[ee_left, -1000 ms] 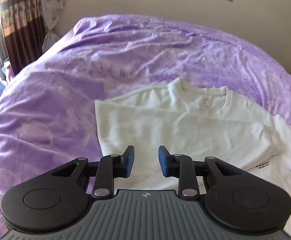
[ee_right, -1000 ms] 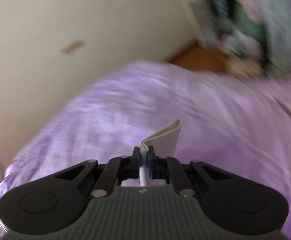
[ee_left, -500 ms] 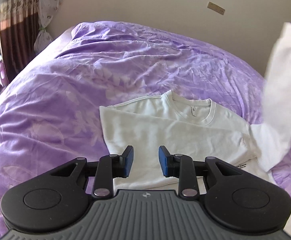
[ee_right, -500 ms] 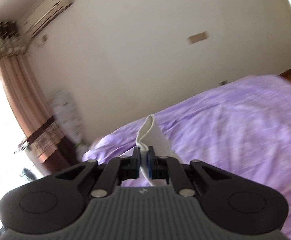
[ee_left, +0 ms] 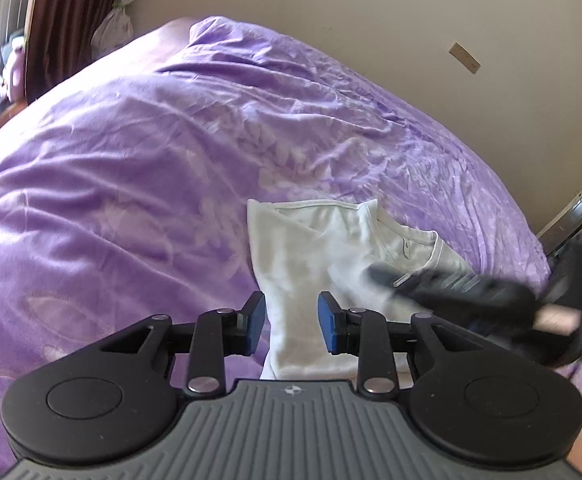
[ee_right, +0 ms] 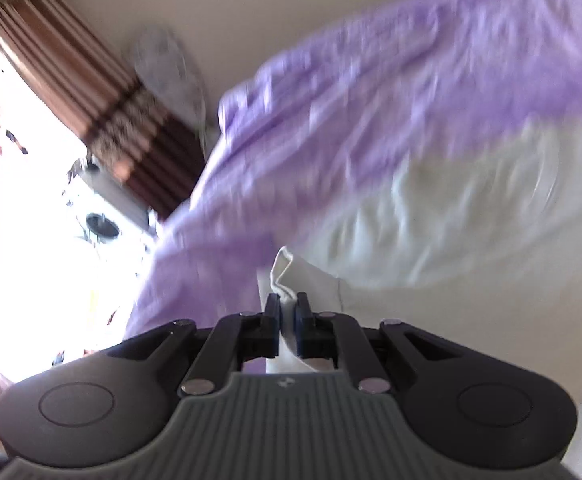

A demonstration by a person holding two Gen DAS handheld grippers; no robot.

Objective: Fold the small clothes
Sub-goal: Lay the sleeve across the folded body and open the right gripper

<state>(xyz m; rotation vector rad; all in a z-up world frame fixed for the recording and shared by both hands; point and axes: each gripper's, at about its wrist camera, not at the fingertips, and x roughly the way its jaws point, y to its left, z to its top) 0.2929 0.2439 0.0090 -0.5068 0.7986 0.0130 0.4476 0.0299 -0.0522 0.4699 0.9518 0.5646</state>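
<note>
White shirt (ee_left: 331,256), the small garment being folded, lies on the purple bedspread (ee_left: 131,168) of a bed, its left side already turned in to a straight edge and its ribbed collar (ee_left: 407,236) pointing toward the far wall. The left wrist view shows it sharply, and shows the left gripper (ee_left: 291,322) hovering over the shirt's near hem with its blue fingers (ee_left: 256,322) partly apart and nothing between them; their gap has just widened slightly. That same view catches the right gripper (ee_left: 375,273) as a dark blur reaching in from the right across the shirt's right half, too smeared to read its fingers. The right wrist view settles that: the right gripper's fingers (ee_right: 272,316) are closed tight on a fold of the shirt's white cloth (ee_right: 285,280), which stands up in a small loop between them, while the rest of the shirt spreads blurred ahead on the right. Only this view shows a bright window beside the striped brown curtain (ee_right: 91,92).
</note>
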